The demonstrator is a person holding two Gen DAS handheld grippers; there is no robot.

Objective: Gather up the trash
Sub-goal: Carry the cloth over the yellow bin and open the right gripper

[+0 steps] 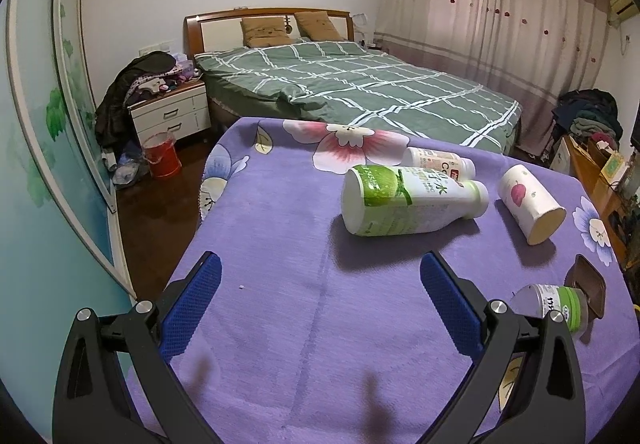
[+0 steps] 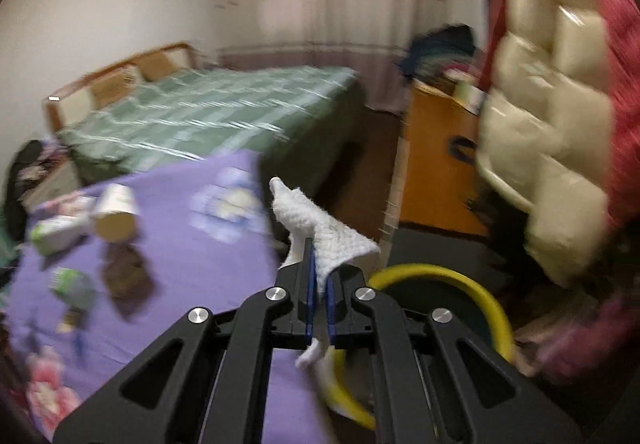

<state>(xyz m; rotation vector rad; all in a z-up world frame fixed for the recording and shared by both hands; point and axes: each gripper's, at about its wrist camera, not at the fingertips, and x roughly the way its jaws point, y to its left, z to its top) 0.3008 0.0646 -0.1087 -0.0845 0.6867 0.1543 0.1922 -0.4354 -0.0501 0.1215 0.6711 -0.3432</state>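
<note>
The right gripper [image 2: 319, 276] is clamped on a crumpled white tissue [image 2: 320, 228], carried just beyond the purple table's [image 2: 180, 203] edge, near a yellow-rimmed bin [image 2: 480, 292]. The tissue looks soft, weightless and limp, so a pinch anywhere on the wad should hold it. The left gripper [image 1: 320, 284] hangs wide open and empty over the table; its green bottle [image 1: 400, 203] looks light but rounds and rolls, so grip it across the body.
</note>
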